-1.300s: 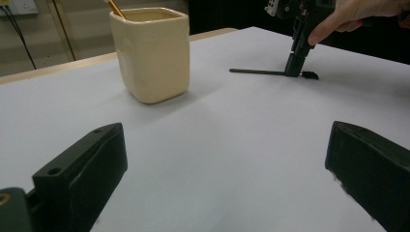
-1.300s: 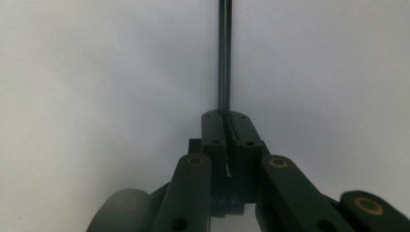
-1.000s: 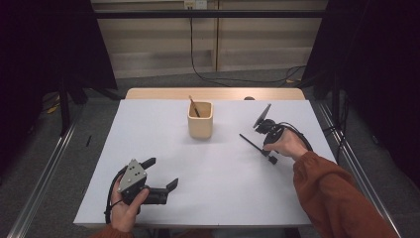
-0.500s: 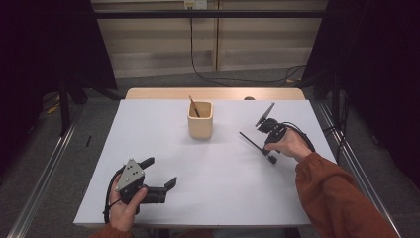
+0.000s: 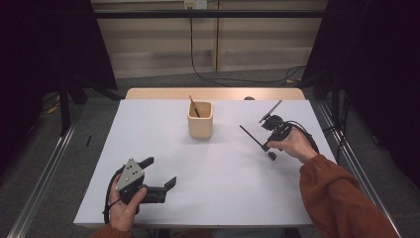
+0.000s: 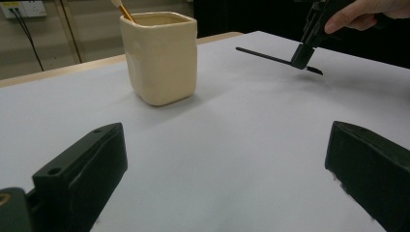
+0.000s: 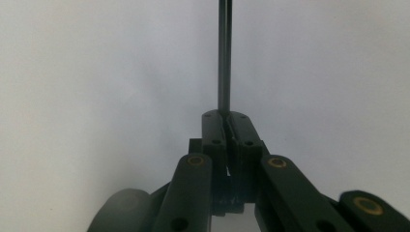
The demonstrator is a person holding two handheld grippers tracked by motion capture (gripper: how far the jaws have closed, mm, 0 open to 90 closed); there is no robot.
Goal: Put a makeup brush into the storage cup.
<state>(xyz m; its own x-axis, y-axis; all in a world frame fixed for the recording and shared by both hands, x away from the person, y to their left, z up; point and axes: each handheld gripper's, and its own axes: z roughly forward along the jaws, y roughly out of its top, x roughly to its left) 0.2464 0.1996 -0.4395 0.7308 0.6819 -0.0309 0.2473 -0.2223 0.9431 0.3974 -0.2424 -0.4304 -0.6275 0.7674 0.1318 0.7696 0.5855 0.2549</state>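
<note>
We see one table (image 5: pixel 213 198), covered by a single white sheet, with a strip of bare wood along its far edge. We take the one cream square cup (image 5: pixel 200 119) as our landmark: it stands on the far half of the sheet, about midway across.

Nearer to us than the cup and off to its left, the left gripper (image 5: pixel 159 174) rests low at the near edge of the sheet, held in the person's left hand (image 5: pixel 124 208), with one grey three-cornered plate on top. Its two black jaws stand wide apart with nothing between them; in the left gripper view they frame bare white sheet, and the cup (image 6: pixel 159 57) sits beyond them.

To the right of the cup, and a little nearer to us, the right gripper (image 5: pixel 271 151) is held in the person's right hand (image 5: pixel 292 145), whose sleeve is rust-orange. Its two jaws are pressed together on one thin black stick (image 5: pixel 251 136), which juts out from the jaw tips toward the cup's side, above the sheet and well apart from the cup. In the right gripper view the stick (image 7: pixel 224 58) runs straight up from the closed jaws over plain white.

Smallest of all, one brown wooden-looking stick (image 5: pixel 193 105) leans inside the cup, its end rising past the rim.

We can read no brand, label or writing anywhere.
</note>
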